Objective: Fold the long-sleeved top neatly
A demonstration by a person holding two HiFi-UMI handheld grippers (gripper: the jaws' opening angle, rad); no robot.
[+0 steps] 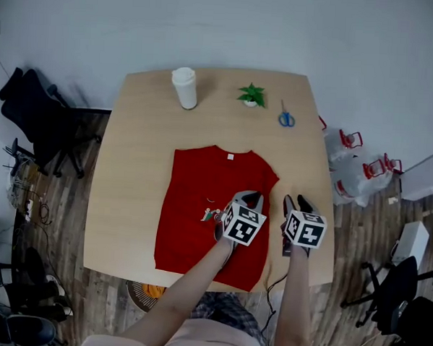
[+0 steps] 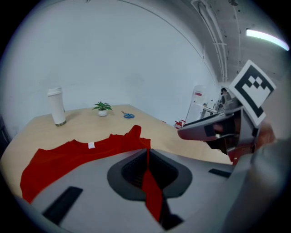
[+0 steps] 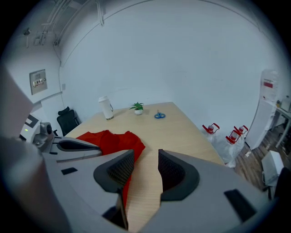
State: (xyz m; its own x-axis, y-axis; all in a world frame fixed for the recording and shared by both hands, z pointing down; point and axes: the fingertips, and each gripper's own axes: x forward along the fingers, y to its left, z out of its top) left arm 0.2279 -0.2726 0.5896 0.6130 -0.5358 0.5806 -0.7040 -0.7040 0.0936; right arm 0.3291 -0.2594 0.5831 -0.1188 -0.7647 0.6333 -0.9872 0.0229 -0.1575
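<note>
Head view. Shows a red long-sleeved top (image 1: 200, 204) lying on a pale wooden table (image 1: 142, 150), nearer the front edge, collar toward the far side, cloth bunched at its right shoulder. Places the left gripper (image 1: 249, 199) over the top's right part. Places the right gripper (image 1: 297, 204) just beside it, above bare wood past the cloth's right edge. Sets a white cup (image 1: 184, 87), a small green plant (image 1: 251, 95) and blue scissors (image 1: 286, 119) along the far edge, well apart from the top.

Left gripper view. Shows the jaws pressed together on a narrow fold of the red cloth, running up between the pads. Finds the rest of the top spread on the table beyond, a white label at the collar. Catches the right gripper close by on the right.

Right gripper view. Shows the jaws standing apart, bare tabletop in the gap, nothing pinched. Puts the top's red edge under the left-hand jaw and the left gripper alongside, over the cloth.
</note>
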